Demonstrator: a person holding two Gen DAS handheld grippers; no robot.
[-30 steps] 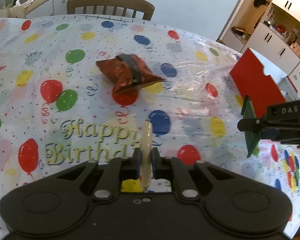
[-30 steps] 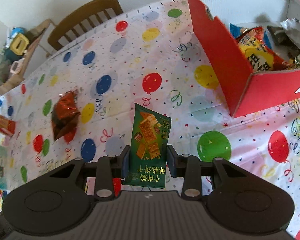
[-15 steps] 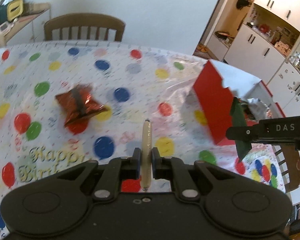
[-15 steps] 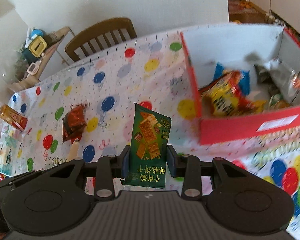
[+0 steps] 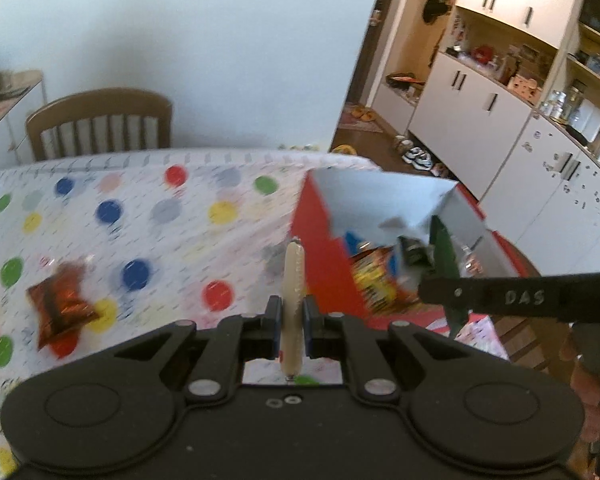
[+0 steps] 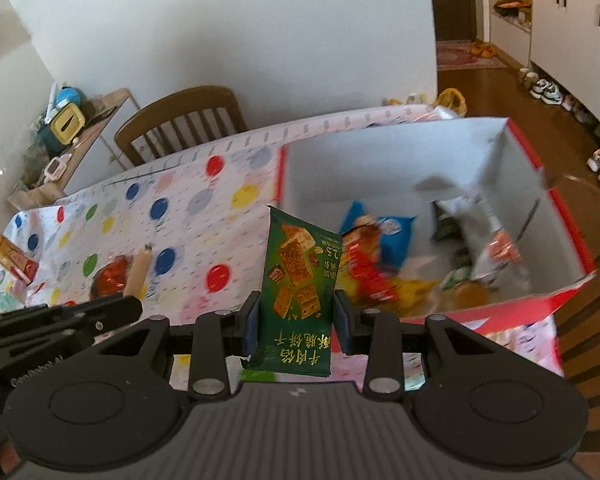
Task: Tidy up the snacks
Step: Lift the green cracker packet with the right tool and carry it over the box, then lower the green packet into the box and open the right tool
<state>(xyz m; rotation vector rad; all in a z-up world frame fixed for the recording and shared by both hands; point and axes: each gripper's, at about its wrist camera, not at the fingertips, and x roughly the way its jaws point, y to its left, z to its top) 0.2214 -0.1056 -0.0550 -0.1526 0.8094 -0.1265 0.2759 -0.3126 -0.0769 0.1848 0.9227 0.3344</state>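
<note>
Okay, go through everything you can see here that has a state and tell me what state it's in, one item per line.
Left gripper: shut on the pale sausage stick, held upright.
Right gripper: shut on the green biscuit packet, upright.
Red box: open on top, partly filled with snack packets.
Dark red snack bag: lying loose on the tablecloth, outside the box.
Bottle: lying on its side at the table's edge.
Chair: unoccupied.

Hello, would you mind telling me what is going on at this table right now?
A person is sorting snacks with handheld tongs in each hand. The left tongs are shut on a pale sausage stick; the right tongs grip a green biscuit packet. Both hang near the open red box, already holding several snacks. A red-brown snack bag lies on the balloon tablecloth.
</note>
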